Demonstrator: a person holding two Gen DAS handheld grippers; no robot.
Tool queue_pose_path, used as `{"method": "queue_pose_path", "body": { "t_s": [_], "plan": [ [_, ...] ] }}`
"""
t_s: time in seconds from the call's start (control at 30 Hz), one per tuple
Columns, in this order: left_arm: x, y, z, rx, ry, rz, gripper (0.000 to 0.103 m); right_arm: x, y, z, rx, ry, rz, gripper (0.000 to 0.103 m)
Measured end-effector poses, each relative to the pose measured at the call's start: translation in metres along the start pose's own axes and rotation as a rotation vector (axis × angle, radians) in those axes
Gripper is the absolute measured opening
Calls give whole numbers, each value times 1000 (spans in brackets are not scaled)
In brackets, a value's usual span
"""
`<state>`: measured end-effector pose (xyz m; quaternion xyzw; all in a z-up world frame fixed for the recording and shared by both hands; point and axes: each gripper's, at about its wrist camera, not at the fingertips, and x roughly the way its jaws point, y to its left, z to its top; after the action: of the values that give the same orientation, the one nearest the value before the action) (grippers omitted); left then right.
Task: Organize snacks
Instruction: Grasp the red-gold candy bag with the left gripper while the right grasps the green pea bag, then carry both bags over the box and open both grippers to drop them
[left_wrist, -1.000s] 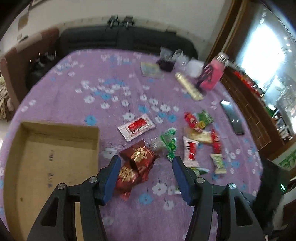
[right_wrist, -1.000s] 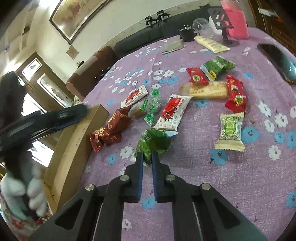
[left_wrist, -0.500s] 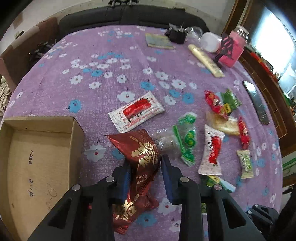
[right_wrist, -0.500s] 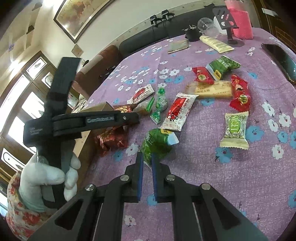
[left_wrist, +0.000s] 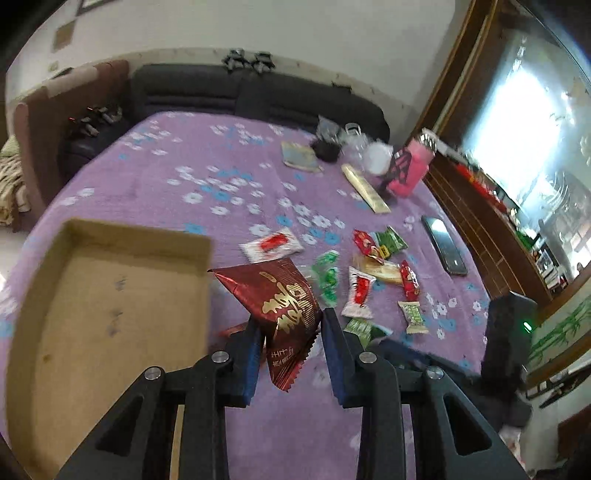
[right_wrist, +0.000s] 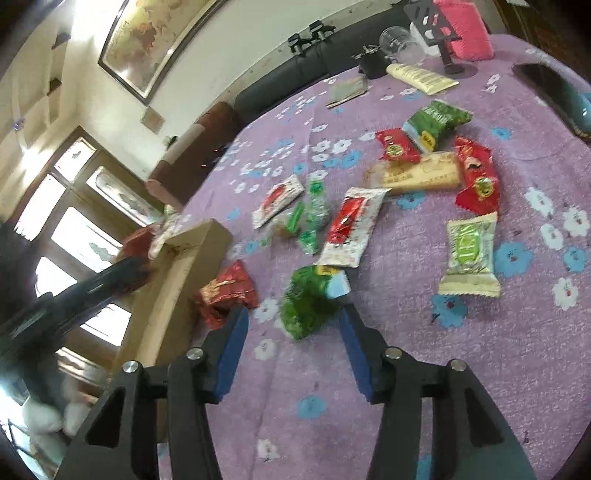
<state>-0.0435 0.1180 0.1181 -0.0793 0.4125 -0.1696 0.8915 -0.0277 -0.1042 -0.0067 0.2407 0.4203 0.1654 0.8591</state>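
Observation:
My left gripper (left_wrist: 291, 325) is shut on a dark red snack packet with gold characters (left_wrist: 280, 299) and holds it lifted above the purple cloth, just right of the open cardboard box (left_wrist: 110, 295). My right gripper (right_wrist: 291, 325) is open, its jaws on either side of a green snack packet (right_wrist: 310, 299) lying on the cloth. A second dark red packet (right_wrist: 225, 291) lies beside the box (right_wrist: 192, 251). Several more snacks lie spread on the cloth, among them a red-and-white packet (right_wrist: 351, 225) and a pale green one (right_wrist: 469, 254).
The table carries a flowered purple cloth (left_wrist: 184, 184). A phone (left_wrist: 443, 247), a pink bottle (left_wrist: 410, 170), a cream tube (left_wrist: 365, 192) and glass jars stand at the far side. A dark sofa (left_wrist: 229, 96) runs behind. The left gripper's handle (right_wrist: 74, 295) shows left in the right wrist view.
My left gripper has lifted the dark red packet off the cloth, toward the box. My right gripper has gone from shut to open, around the green packet.

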Motion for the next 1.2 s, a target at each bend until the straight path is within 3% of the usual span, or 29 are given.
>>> {"method": "queue_pose_path", "body": {
  "t_s": [0.23, 0.3, 0.37, 0.57, 0.67, 0.77, 0.93, 1.1, 1.2],
  "plan": [
    [-56, 54, -32, -81, -98, 139, 32, 22, 23, 9, -48, 40, -214, 50],
    [-65, 73, -41, -108, -109, 188, 32, 31, 31, 10, -84, 34, -274, 43],
    [-70, 89, -48, -149, -109, 183, 32, 33, 32, 9, -100, 31, -289, 33],
    [-72, 131, -68, -229, -99, 229, 32, 7, 42, 4, -105, -13, -304, 29],
    [-68, 147, -76, -258, -89, 256, 32, -13, 61, 1, -130, -43, -263, 30],
    [-67, 157, -80, -260, -88, 304, 32, -12, 101, -3, -203, -13, -164, 30],
    [-72, 170, -85, -274, -75, 371, 33, 31, 173, -25, -334, 120, -7, 30],
    [-92, 188, -93, -332, -89, 350, 35, 85, 231, -59, -441, 259, 67, 30],
    [-109, 195, -94, -357, -133, 334, 47, 108, 252, -72, -490, 294, 88, 31]
  ]
}}
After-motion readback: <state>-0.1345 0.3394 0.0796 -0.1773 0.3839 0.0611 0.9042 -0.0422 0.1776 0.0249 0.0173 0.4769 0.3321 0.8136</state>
